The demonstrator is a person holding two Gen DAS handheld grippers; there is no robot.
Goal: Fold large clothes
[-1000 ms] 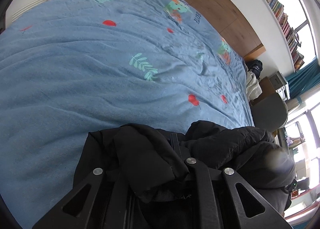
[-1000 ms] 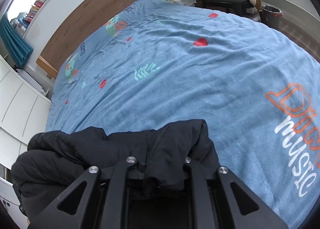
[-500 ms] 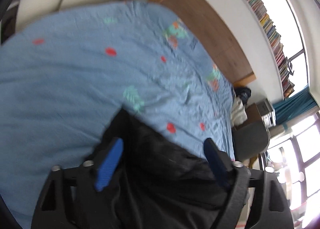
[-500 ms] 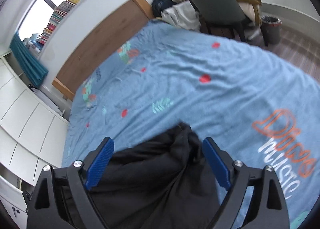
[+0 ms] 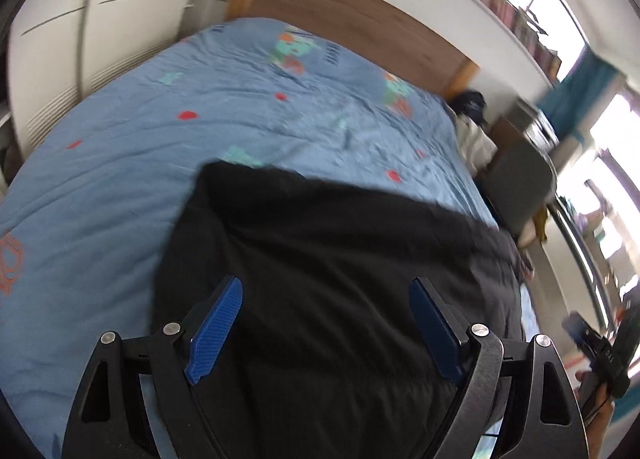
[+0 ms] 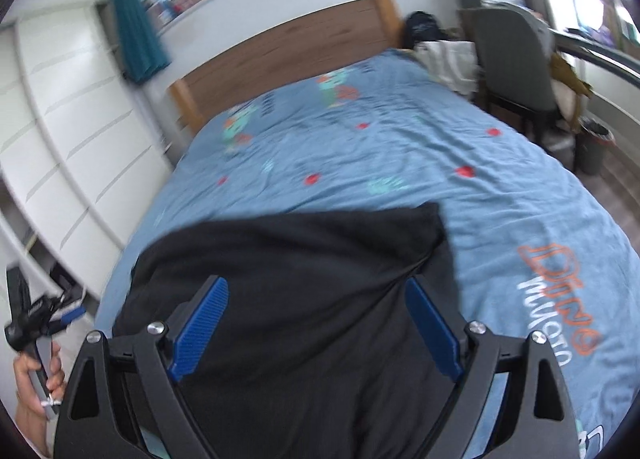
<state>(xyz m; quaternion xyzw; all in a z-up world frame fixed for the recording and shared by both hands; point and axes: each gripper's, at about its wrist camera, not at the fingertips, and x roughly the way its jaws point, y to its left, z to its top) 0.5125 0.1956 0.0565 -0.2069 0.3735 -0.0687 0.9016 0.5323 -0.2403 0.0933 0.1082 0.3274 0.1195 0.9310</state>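
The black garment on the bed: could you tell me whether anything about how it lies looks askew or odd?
Nothing stands out. The black garment lies spread fairly flat on the blue bedspread, its far edge running a little slanted. Both the left gripper and right gripper hang open above it.

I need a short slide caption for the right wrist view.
Open right gripper above a black garment lying on the blue bedspread.

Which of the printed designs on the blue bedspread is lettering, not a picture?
The orange-and-white "Dino" lettering on the blue bedspread, right of the black garment. The others are leaves, red dots and dinosaurs.
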